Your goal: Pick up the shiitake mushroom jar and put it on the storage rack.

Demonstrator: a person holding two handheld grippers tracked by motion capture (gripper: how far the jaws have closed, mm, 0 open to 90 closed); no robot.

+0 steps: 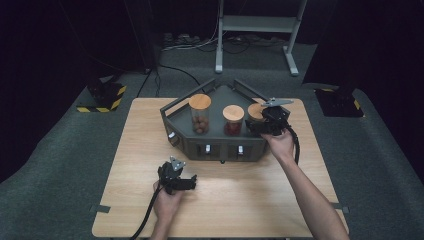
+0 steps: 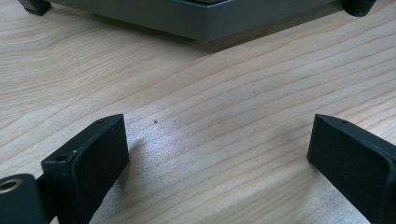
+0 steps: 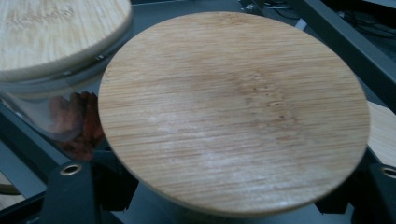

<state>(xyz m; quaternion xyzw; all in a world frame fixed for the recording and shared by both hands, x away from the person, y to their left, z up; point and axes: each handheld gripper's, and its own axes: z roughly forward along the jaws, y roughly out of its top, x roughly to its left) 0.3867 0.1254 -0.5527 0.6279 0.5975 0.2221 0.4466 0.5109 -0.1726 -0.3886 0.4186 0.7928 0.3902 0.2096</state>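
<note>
The right gripper is straddling the rightmost jar below its bamboo lid, jaws apart; glass looks slippery and fragile, so I'd be gripping mid-body.

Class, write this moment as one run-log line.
left gripper: open, over bare table | right gripper: at rightmost jar in tray, grip unclear | jars lidded

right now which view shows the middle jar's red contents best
The high view: the middle jar shows whole, lid and red contents, in the tray. The right gripper view shows its lid edge and some red behind glass. The left gripper view gives tray base.
</note>
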